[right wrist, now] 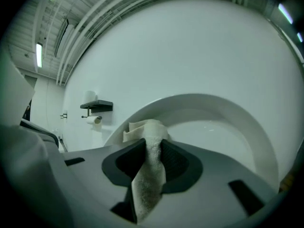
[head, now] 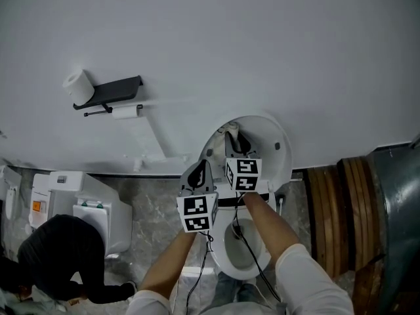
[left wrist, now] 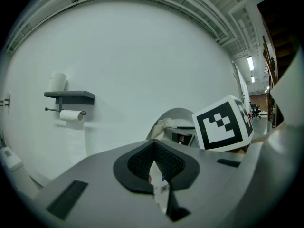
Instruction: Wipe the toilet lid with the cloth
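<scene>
Clamps the cloth (right wrist: 149,175) in the right gripper (right wrist: 152,146), jaws pressed onto it, the bunched top of the cloth poking past the tips at the left edge of the raised toilet lid (right wrist: 218,122); cannot tell whether touching it. Holds the left gripper (left wrist: 154,156) just beside, jaws together on nothing, pointed at the white wall (left wrist: 142,56). Blocks much of the lid in the left gripper view with the right gripper's marker cube (left wrist: 222,123). Below, black cables (head: 244,245) hanging across the open toilet bowl (head: 223,262). Further left on the wall, a dark shelf (head: 117,87) with a paper roll (head: 79,86) on top and a second roll (head: 125,112) under it. At lower left, a crouched person (head: 59,251) in dark clothes beside a white unit (head: 88,199); at right, curved wooden bands (head: 335,209)
</scene>
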Motion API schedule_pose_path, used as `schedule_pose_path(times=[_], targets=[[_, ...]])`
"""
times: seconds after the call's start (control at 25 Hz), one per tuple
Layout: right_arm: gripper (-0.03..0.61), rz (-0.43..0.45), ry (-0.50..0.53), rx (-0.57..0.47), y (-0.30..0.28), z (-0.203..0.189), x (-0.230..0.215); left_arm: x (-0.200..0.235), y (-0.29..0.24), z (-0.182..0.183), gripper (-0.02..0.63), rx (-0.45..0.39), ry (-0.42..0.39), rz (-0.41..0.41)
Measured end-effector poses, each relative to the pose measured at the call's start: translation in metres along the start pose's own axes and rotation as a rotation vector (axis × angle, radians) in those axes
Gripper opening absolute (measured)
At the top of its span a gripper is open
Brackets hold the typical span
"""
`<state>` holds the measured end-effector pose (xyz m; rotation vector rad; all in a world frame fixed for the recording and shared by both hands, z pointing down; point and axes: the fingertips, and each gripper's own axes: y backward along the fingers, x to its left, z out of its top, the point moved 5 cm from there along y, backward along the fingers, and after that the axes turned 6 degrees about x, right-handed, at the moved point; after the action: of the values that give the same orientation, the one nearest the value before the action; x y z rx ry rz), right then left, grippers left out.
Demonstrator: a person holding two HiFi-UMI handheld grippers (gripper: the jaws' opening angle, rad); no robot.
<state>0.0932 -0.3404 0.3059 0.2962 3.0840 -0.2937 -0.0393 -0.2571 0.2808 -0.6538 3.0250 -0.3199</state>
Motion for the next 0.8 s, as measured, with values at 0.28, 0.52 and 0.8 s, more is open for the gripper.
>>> schedule_pose_path(times=[0.28,0.52,0.8], targets=[[0.1,-0.185,0.017,-0.038,0.023,0.002,-0.062,-0.01,0.0,-0.004,0.011,0.009,0.009,-0.007],[0.1,-0.36,-0.045,-0.03,0.042,-0.017,-0.117,-0.021,0.002,-0.01,0.011,0.028,0.027,-0.026],[0.1,-0.263,-0.104,-0.089,0.059,-0.019,-0.09,-0.01,0.011,-0.017,0.011,0.039,0.033,0.001]])
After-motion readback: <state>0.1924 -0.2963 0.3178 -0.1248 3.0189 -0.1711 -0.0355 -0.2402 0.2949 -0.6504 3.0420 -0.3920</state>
